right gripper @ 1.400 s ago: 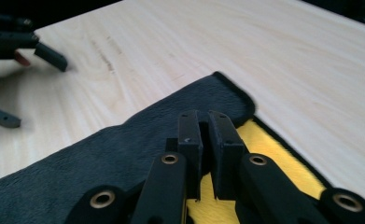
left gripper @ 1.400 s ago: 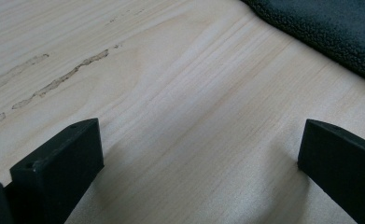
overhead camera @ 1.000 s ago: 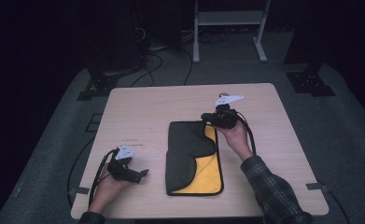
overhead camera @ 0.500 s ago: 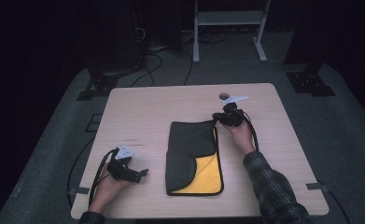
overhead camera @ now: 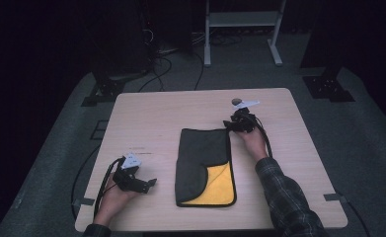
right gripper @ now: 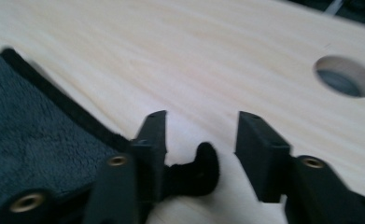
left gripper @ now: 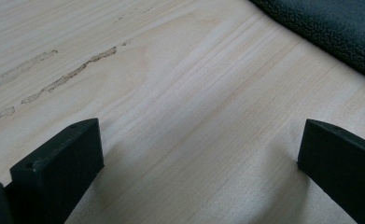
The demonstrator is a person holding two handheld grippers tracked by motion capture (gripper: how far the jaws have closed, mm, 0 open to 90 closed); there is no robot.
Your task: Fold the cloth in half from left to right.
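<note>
A dark grey cloth (overhead camera: 203, 158) with a yellow underside lies folded on the wooden table (overhead camera: 156, 118); its near right corner is turned over and shows yellow. My right gripper (overhead camera: 233, 123) sits at the cloth's far right corner. In the right gripper view the jaws (right gripper: 201, 135) stand open, with a dark corner tab of the cloth (right gripper: 35, 130) lying loose between them. My left gripper (overhead camera: 148, 183) rests open on the table, left of the cloth. Bare wood lies between the left gripper's jaws (left gripper: 199, 158), and the cloth's edge (left gripper: 329, 32) is beyond them.
A round hole (overhead camera: 236, 101) in the tabletop lies just beyond the right gripper, also seen in the right gripper view as a hole (right gripper: 346, 77). Scuff marks (left gripper: 54, 79) streak the wood near the left gripper. A white frame (overhead camera: 240, 19) and cables stand on the floor behind the table.
The cloth's right edge, raised and showing a yellow strip a second ago, now lies flat. The right gripper shifted slightly at the far corner. The left gripper has stayed still.
</note>
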